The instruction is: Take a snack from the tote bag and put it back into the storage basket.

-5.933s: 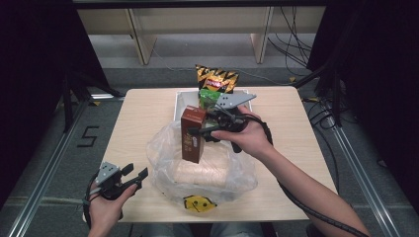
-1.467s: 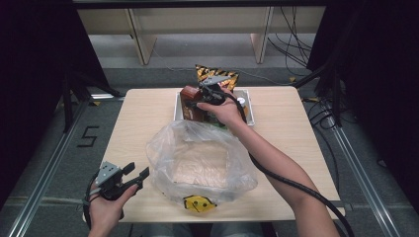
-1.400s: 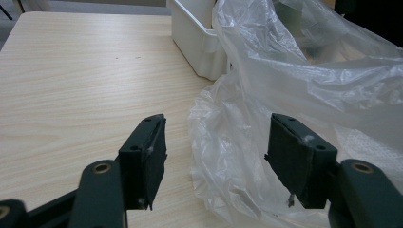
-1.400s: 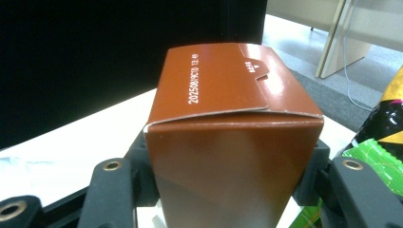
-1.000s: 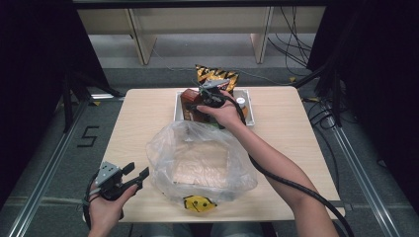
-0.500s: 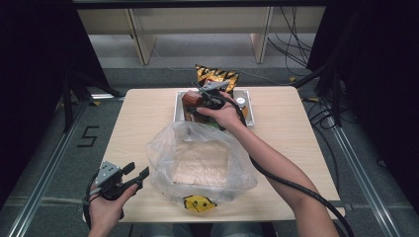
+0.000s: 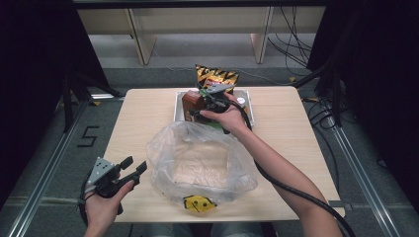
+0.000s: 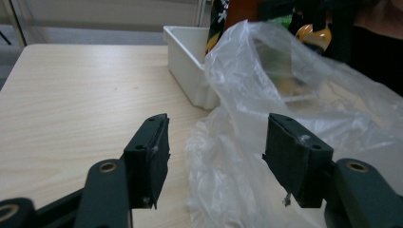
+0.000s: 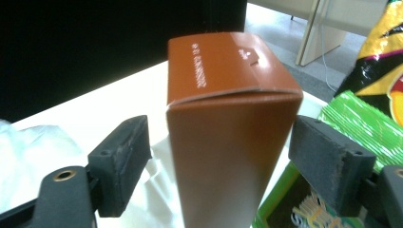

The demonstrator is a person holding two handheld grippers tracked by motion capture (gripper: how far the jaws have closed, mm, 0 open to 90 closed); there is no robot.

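Note:
A tall brown carton (image 7: 190, 104) stands upright in the white bin (image 7: 250, 112) at the back of the table. My right gripper (image 7: 197, 109) reaches it from the right. In the right gripper view the carton (image 9: 228, 123) stands between the two jaws of that gripper (image 9: 223, 156), with a gap on each side, so the gripper is open. A clear plastic bag (image 7: 197, 163) lies open in the middle of the table. My left gripper (image 7: 134, 164) hovers open by the table's near left edge, its jaws (image 8: 216, 152) aimed at the bag (image 8: 285, 85).
A yellow and black snack bag (image 7: 217, 76) leans at the bin's far side, and a green packet (image 9: 356, 123) lies in the bin beside the carton. A small yellow item (image 7: 197, 202) sits at the table's front edge. Bare wood table (image 7: 143, 118) lies to the left.
Nearly six seconds ago the right gripper held the brown carton over the bag. It has since carried it back to the bin, and the jaws now stand apart. The left gripper has stayed put.

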